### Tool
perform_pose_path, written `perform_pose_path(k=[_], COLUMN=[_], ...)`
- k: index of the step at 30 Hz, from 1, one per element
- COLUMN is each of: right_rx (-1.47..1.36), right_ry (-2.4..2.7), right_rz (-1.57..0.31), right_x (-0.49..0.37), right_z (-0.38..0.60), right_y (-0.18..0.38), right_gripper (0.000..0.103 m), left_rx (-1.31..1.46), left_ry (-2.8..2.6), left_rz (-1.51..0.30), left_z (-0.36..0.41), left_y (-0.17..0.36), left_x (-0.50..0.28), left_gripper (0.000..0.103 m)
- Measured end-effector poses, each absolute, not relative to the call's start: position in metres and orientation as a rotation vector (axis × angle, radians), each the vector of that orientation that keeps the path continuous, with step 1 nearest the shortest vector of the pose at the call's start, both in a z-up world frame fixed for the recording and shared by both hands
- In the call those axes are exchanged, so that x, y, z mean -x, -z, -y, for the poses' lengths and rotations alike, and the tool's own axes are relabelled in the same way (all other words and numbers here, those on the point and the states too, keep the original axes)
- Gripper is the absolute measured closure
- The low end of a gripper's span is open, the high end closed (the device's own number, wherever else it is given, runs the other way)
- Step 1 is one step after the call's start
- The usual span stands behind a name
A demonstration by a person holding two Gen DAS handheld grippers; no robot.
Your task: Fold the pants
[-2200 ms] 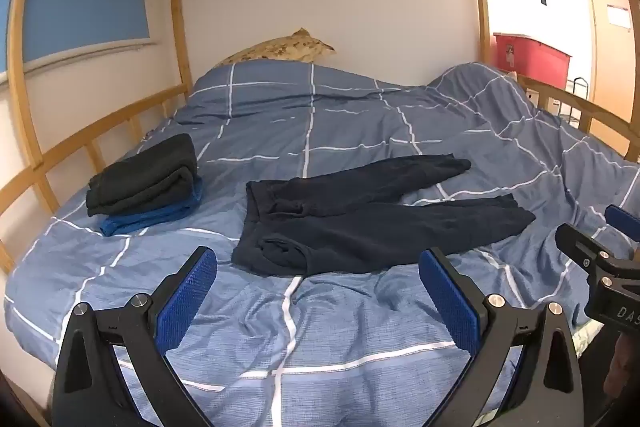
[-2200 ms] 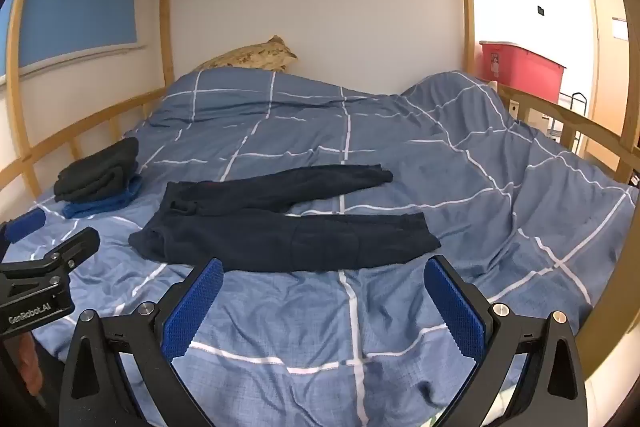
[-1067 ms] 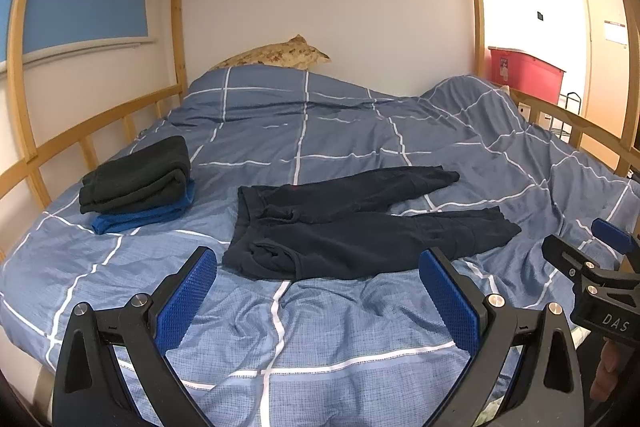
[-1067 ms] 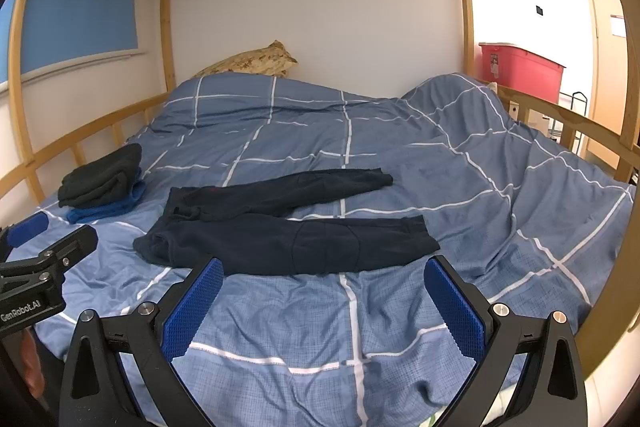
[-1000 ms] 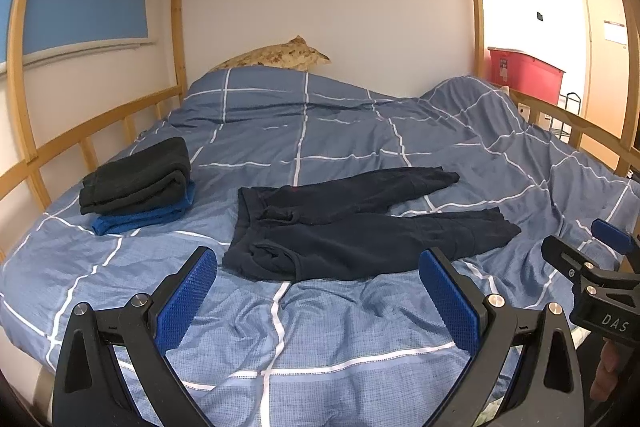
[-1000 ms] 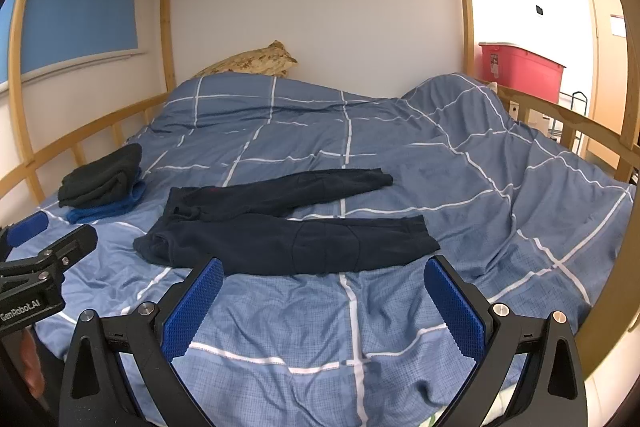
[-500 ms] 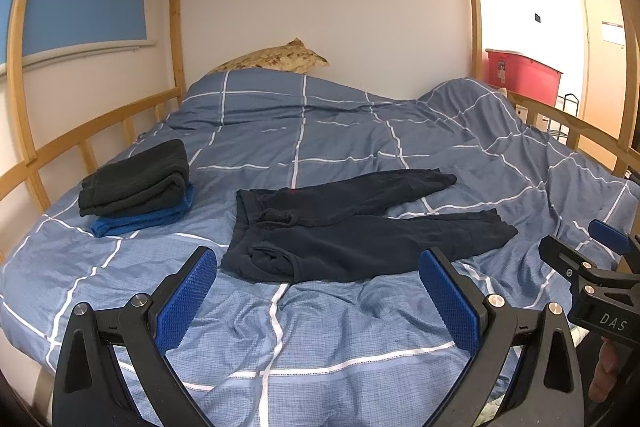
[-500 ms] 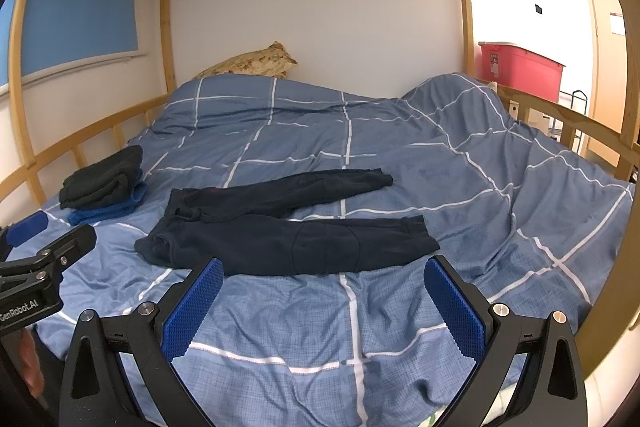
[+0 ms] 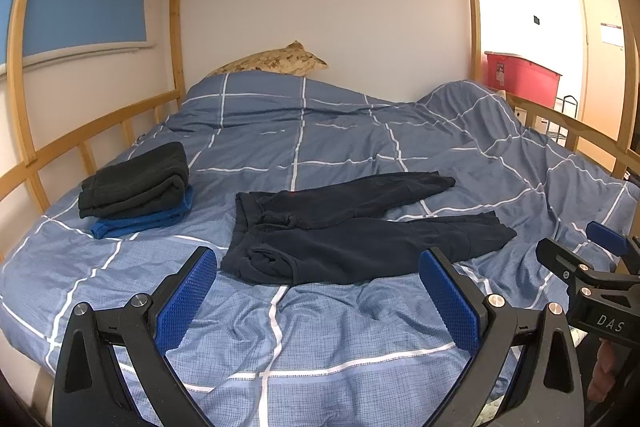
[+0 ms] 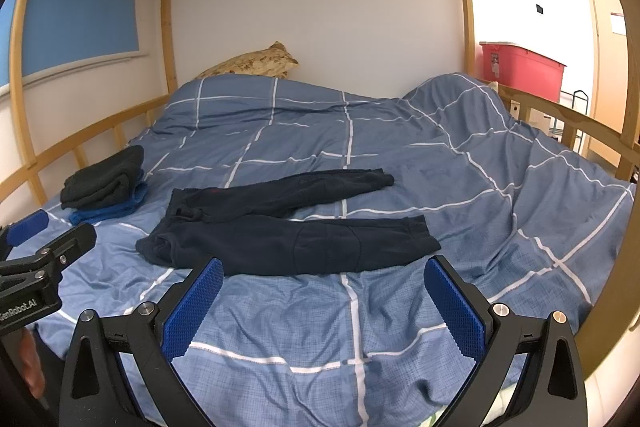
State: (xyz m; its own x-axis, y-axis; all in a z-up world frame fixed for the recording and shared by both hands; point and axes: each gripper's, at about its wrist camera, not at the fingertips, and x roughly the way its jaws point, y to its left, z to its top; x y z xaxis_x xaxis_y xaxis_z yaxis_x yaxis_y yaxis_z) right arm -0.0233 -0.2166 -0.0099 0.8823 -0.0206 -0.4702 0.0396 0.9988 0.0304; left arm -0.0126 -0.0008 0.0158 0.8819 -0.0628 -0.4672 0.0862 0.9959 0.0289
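2 grippers, left [image 9: 318, 291] and right [image 10: 324, 301], both spread wide and holding nothing, hovering near the foot of the bed, well short of the cloth. Pulled back a little and levelled since 2.2 s ago, with more of the blue quilt [image 9: 320, 339] now showing in front; nothing else shifted. Dark pants [image 9: 352, 227] lying flat and unfolded across the middle of the quilt, waistband bunched toward the left, 2 legs fanned apart toward the right. Judged as the very start: no fold made yet, no grasp begun. Plenty of bare quilt around the pants on every side; folded clothes [image 9: 136, 187] stacked well apart at the left, wooden rails [image 10: 560, 115] bounding both sides, slats low overhead limiting any high lift.
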Motion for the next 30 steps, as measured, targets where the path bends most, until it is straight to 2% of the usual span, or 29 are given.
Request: perform_pose_path(k=[30], right_rx=[-0.042], right_ry=[0.025], right_rz=[-0.497], right_x=[0.019], right_z=[0.214], right_y=[0.009], right_gripper=[0.001], left_rx=[-0.044], left_ry=[0.082], left_rz=[-0.494], left_z=[0.011], left_y=[-0.014], left_x=[0.001], left_gripper=[0.000])
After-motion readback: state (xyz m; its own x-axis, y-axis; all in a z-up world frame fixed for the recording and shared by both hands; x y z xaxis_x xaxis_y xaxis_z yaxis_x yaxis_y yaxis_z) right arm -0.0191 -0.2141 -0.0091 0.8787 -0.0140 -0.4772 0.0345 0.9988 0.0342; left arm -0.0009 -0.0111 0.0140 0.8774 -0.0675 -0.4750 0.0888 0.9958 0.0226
